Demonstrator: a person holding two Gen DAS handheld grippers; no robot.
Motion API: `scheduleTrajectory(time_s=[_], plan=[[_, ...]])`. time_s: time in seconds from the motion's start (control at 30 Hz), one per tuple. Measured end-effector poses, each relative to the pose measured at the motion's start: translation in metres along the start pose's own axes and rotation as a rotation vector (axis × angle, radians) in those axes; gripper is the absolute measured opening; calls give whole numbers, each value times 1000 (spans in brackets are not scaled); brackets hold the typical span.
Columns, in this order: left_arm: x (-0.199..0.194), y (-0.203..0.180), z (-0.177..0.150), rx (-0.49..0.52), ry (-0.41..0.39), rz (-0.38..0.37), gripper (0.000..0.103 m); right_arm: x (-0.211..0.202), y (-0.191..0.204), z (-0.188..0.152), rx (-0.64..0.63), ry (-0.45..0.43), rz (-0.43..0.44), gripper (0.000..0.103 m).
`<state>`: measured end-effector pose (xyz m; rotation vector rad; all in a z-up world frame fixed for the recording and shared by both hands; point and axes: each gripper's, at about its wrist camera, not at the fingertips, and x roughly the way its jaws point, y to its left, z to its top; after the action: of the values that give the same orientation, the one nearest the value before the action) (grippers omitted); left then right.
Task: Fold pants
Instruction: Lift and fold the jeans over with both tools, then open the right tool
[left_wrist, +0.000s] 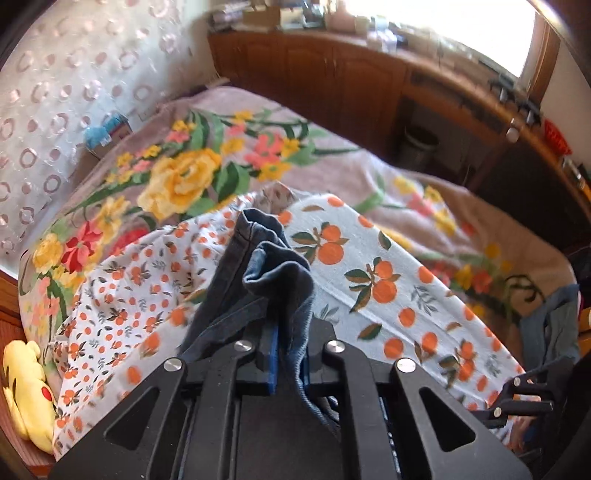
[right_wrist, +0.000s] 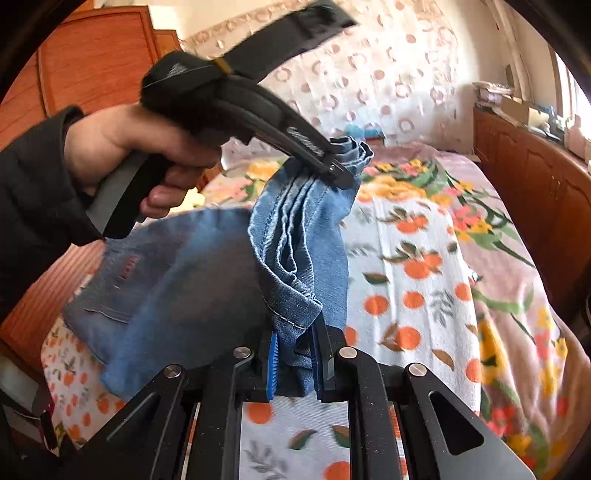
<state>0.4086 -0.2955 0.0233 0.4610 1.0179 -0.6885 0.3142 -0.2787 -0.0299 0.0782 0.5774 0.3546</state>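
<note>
Both grippers, left (left_wrist: 286, 354) and right (right_wrist: 293, 363), pinch the jeans (right_wrist: 295, 236); keep edges aligned, then lower onto the bed (right_wrist: 517, 295).

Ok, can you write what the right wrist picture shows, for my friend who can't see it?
Two grippers hold up bunched blue jeans over a bed: the right gripper clamps them at the bottom, and the left gripper, held in a hand, clamps them higher up. Below lies a white sheet printed with oranges on a flowered blanket.

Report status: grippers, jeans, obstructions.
Left gripper shut on blue denim jeans. Right gripper shut on jeans too. Jeans bunched, lifted above orange-print sheet. Nothing in the way.
</note>
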Motion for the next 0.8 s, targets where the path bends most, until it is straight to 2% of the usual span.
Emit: scheduleTrajectory(time_s=[0.2, 0.5, 0.63, 0.8], plan=[[-66, 35, -43, -67, -97, 11, 10, -18, 56, 17, -64, -48, 91, 14], [-156, 104, -137, -184, -210, 65, 10, -16, 164, 38, -173, -59, 246, 14], [-176, 138, -178, -242, -229, 105, 10, -5, 210, 45, -213, -41, 318, 14], [-184, 171, -230, -305, -229, 138, 10, 22, 265, 44, -274, 5, 365, 14]])
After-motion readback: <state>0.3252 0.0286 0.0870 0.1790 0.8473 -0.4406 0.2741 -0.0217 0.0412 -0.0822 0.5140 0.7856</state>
